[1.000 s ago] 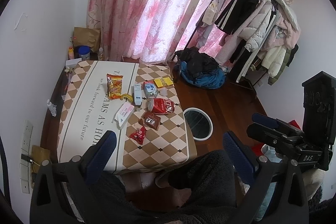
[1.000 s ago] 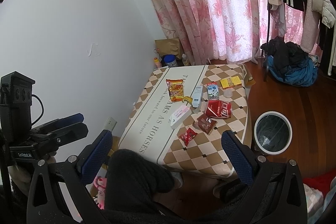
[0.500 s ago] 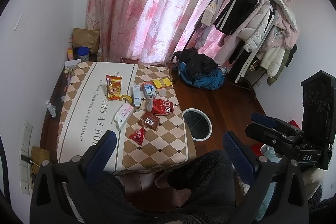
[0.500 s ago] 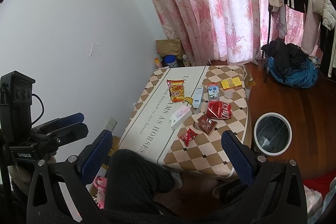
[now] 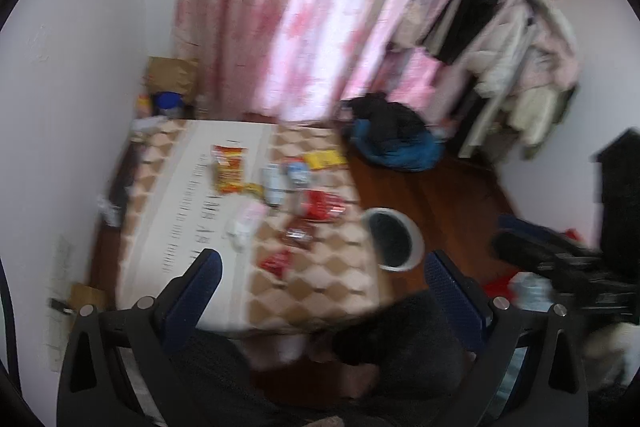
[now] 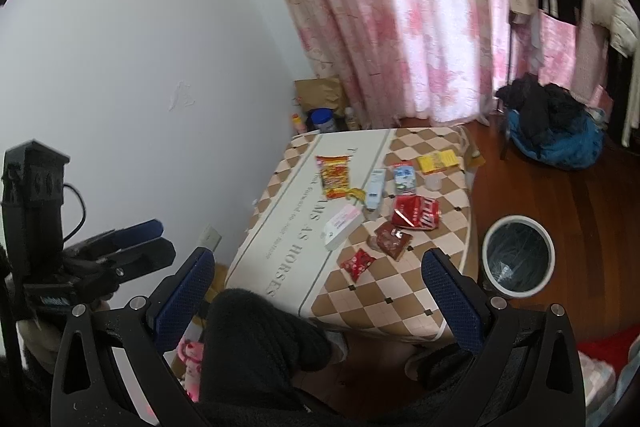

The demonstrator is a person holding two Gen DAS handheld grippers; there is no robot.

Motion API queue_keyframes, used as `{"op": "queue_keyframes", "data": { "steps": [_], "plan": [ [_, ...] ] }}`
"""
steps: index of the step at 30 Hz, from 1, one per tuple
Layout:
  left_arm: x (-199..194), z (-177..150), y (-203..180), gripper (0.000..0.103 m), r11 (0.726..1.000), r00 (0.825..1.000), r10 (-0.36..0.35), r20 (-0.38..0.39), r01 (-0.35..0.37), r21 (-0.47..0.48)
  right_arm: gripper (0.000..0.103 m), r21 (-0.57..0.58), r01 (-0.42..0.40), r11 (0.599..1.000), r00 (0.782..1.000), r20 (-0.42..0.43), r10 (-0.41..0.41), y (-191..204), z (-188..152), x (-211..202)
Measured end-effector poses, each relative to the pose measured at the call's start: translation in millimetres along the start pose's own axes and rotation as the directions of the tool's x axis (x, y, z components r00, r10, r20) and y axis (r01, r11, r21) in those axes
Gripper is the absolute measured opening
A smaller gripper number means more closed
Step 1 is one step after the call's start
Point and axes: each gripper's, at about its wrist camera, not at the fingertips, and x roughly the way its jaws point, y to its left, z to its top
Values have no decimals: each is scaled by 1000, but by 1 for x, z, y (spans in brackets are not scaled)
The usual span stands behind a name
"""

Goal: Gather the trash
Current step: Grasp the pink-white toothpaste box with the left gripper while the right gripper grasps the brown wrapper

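Observation:
Trash lies on a low table [image 6: 404, 303] with a checkered cloth: a yellow-red snack bag [image 6: 335, 175], a red packet [image 6: 415, 212], a brown wrapper [image 6: 392, 239], a small red wrapper [image 6: 358, 263], a white-pink box [image 6: 343, 226] and milk cartons [image 6: 403, 177]. A white trash bin [image 6: 519, 259] stands on the floor right of the table, also in the blurred left wrist view [image 5: 394, 239]. My left gripper [image 5: 320, 273] and right gripper [image 6: 318, 273] are both open and empty, held high above the near table edge.
The person's dark-clad knees [image 6: 256, 339] are just below the grippers. Pink curtains [image 6: 400, 7] hang behind the table. A clothes rack [image 5: 512, 39] and a blue-black pile of clothes [image 6: 556, 135] are at the right. The floor is wood.
Both cameras have shifted slightly; the left wrist view is now motion-blurred and the table sits a little closer. Nothing on the table has moved.

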Motion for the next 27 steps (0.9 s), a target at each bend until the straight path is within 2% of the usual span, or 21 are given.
{"op": "queue_keyframes", "data": {
  "steps": [2, 4, 9, 13, 16, 19, 23, 25, 27],
  "plan": [
    [23, -1, 4, 103, 994, 994, 113, -6, -113, 4, 103, 39, 1, 999, 1000, -20, 0, -10, 1, 10],
    [56, -1, 13, 103, 977, 976, 212, -42, -212, 1, 103, 90, 16, 996, 999, -43, -12, -23, 2, 26],
    [136, -6, 47, 103, 943, 935, 324, -147, -331, -30, 103, 206, 113, 972, 987, -134, -86, -72, 2, 95],
    [188, -18, 75, 103, 907, 888, 406, -215, -420, -19, 103, 285, 212, 935, 962, -228, -149, -114, -8, 182],
    [226, -26, 98, 103, 875, 847, 467, -255, -484, -2, 103, 291, 262, 920, 940, -290, -176, -131, -19, 248],
    [262, -32, 120, 103, 856, 811, 491, -318, -517, 3, 101, 303, 293, 907, 920, -347, -181, -140, -29, 304],
    [303, -37, 138, 103, 854, 781, 492, -384, -519, 38, 92, 308, 333, 891, 891, -413, -190, -145, -40, 365],
    [318, -37, 140, 103, 865, 781, 480, -400, -497, 67, 84, 307, 340, 889, 885, -425, -192, -147, -43, 386],
    [327, -34, 138, 103, 884, 792, 454, -409, -458, 94, 79, 299, 346, 889, 880, -433, -197, -146, -46, 401]
  ]
}}
